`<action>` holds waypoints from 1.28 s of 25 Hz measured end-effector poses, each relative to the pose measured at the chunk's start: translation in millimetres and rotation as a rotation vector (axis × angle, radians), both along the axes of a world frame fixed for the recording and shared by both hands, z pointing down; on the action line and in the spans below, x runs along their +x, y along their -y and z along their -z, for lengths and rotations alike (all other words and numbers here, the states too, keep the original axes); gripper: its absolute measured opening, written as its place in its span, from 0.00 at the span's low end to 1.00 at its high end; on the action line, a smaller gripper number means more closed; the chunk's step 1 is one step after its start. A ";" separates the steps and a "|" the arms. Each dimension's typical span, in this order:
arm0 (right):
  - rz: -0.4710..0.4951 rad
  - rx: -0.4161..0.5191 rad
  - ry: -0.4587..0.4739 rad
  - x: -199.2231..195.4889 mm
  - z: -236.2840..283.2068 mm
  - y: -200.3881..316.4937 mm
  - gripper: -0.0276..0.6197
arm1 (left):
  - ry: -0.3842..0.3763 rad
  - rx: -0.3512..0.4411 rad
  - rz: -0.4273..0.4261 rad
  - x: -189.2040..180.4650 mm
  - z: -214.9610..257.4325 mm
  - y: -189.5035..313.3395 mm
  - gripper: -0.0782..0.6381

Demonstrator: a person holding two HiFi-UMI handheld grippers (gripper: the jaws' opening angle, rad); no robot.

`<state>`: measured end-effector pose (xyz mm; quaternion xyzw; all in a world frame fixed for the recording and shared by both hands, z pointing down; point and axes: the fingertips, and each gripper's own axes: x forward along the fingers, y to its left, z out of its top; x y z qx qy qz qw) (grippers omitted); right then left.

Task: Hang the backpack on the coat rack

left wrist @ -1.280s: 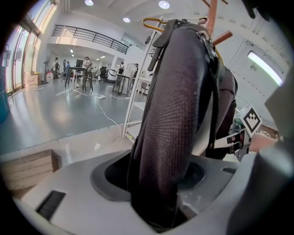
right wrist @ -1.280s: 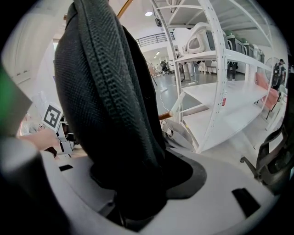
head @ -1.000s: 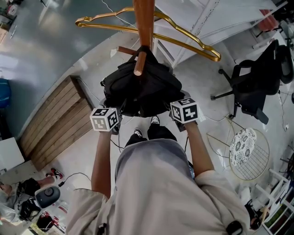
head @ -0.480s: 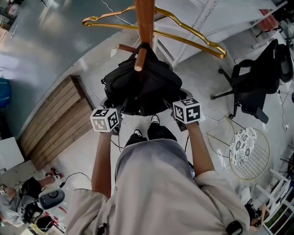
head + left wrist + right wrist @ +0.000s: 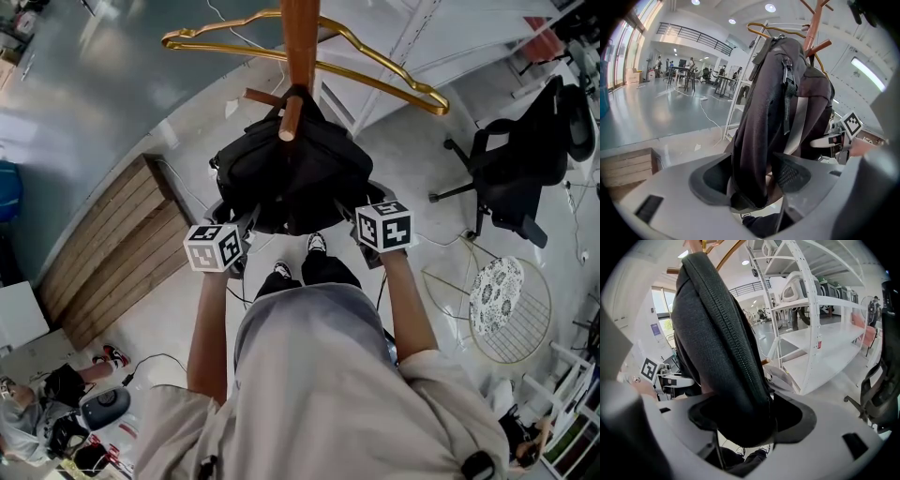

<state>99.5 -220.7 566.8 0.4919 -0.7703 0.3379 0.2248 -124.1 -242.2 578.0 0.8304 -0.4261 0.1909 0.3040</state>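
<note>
**Fig. – backpack at rack, both grippers at its base.**

(a) Task obj.: black backpack [image 5: 291, 178] hangs vs. the wooden coat rack [image 5: 300, 37], its top up by a short peg [image 5: 291, 122]. Which peg carries the loop I can't tell. A gold hanger [image 5: 375, 66] sits on the rack above it.

(b) My left gripper [image 5: 750, 180]: jaws spread, the bag's lower edge betw. them. The right-hand pad face is bare and not pressed in.

(c) My right gripper [image 5: 745, 420]: jaws have just been opening and now stand wide. The bag's zipped edge is betw. them, hanging free of the pads.

(d) Surface: pale, glossy floor [image 5: 169, 309] under me. It gives way to a darker grey polished stretch [image 5: 103, 84] at upper left. A low wooden platform [image 5: 112, 244] lies along that border, left of the bag.

(e) Room: a white shelf frame [image 5: 811, 310] is just beyond the rack. A black office chair [image 5: 520, 173] is at right, w/ a round wire rack [image 5: 506, 314] near it. Shoes [image 5: 111, 354] and a cable lie at lower left. The left gripper view shows an open hall w/ desks and ceiling spots far behind.
</note>
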 end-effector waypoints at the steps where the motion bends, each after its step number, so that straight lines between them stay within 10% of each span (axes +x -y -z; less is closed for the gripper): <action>1: -0.002 0.000 -0.001 -0.7 0.4 -1.7 0.50 | -0.003 -0.001 0.002 -1.4 0.4 -2.0 0.46; 32: -0.057 0.037 -0.012 2.0 11.2 -25.0 0.51 | -0.027 0.022 0.026 -18.5 10.8 -27.0 0.46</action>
